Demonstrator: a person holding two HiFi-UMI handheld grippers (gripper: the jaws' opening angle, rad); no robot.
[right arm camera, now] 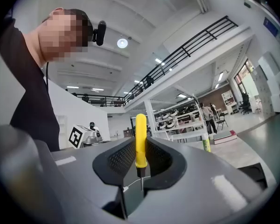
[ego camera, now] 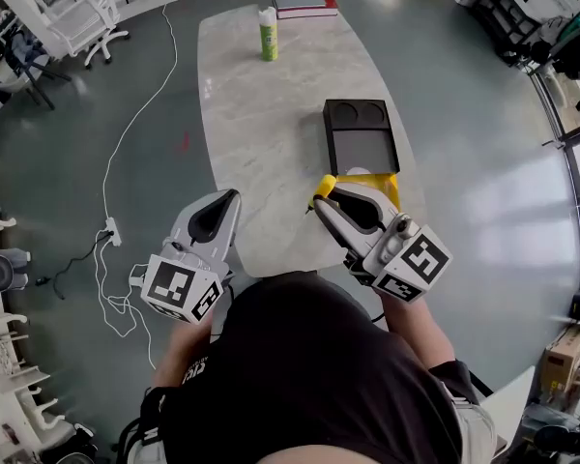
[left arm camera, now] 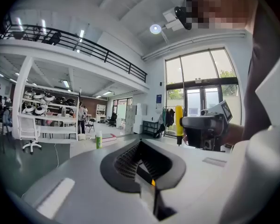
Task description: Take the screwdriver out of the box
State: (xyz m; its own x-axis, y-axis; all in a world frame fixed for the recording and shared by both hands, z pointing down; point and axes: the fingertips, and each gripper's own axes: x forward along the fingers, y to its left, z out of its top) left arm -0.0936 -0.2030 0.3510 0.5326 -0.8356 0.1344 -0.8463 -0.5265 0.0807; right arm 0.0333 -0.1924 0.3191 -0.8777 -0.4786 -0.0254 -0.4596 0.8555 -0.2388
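Extraction step judged all but finished: pinched in the right tongs [ego camera: 327, 199], jaws partway apart and pressing on its sides, a yellow-handled screwdriver [right arm camera: 140, 141], handle up and thin shaft hanging below the pads in the right gripper view. Held over the near end of the pale tabletop [ego camera: 261, 143], apparently clear of the black box [ego camera: 362, 148], not resting in any compartment.

Left tongs [ego camera: 234, 197] alongside at the near edge, well apart from the box, tips drawn together on nothing.

Likely called for next: carrying the tool sideways to bare tabletop and lowering it flat before easing the pads off. A firm squeeze needed meanwhile, since a slim round handle gripped at one spot could swivel or slide.

Box open-topped, lying lengthwise beyond the right tongs. At its far end, two round recesses [ego camera: 360, 114], both seemingly empty. Behind them, nearer the person, one larger rectangular compartment, dark and bare as far as visible. Near end masked by the right tongs; a pale shape and a yellow edge showing there, too hidden to identify.

Farther up the tabletop, a green spray bottle [ego camera: 268, 35] standing upright and a red-edged book [ego camera: 304, 3], neither involved.
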